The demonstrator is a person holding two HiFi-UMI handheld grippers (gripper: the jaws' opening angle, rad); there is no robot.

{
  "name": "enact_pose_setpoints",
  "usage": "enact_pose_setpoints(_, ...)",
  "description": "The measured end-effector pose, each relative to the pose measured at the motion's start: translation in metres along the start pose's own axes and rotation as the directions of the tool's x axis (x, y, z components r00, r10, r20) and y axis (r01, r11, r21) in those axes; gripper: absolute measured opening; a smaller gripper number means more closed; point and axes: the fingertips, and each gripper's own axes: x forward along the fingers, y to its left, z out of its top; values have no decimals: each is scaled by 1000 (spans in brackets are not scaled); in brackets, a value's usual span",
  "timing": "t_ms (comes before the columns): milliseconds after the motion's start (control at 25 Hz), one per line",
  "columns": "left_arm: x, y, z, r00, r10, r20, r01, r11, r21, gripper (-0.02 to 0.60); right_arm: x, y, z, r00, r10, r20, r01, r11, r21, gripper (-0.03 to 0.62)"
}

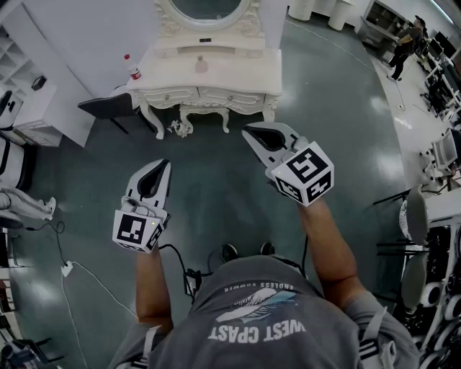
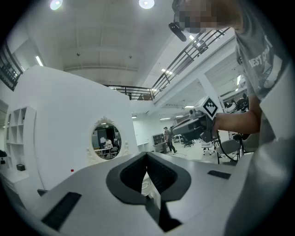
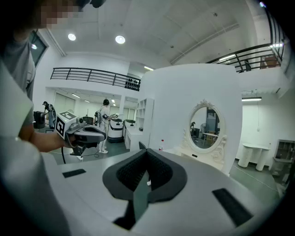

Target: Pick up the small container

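Observation:
A small pale container [image 1: 201, 65] stands on the top of the white dressing table [image 1: 238, 76], in front of the oval mirror [image 1: 207, 9]. Both grippers hang in the air over the floor, well short of the table. My left gripper [image 1: 163, 166] is shut, its jaws pressed together with nothing between them. My right gripper [image 1: 249, 132] is also shut and empty, and sits nearer the table's front edge. In the left gripper view the closed jaws point toward the mirror [image 2: 105, 140]; the right gripper view shows the mirror [image 3: 205, 126] to the right of its closed jaws.
A bottle with a red cap [image 1: 133, 69] stands on the table's left corner. A dark chair [image 1: 108, 106] sits left of the table. White shelving [image 1: 21, 86] lines the left wall. Cables [image 1: 79, 270] trail on the floor. Desks and a person [image 1: 403, 43] are at the right.

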Motion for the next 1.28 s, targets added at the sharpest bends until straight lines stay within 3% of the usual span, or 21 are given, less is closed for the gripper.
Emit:
enact_pose_setpoints(880,-4,20,-21,999,-32,8,32,999,-13,16,27,9,2,1000,-23,17,23,1000,16,26)
enact_pose_setpoints(1280,4,52,-24,996,69,-51,-69,998,-11,17,72,-19,4,997,62,40,-64,997,50,26)
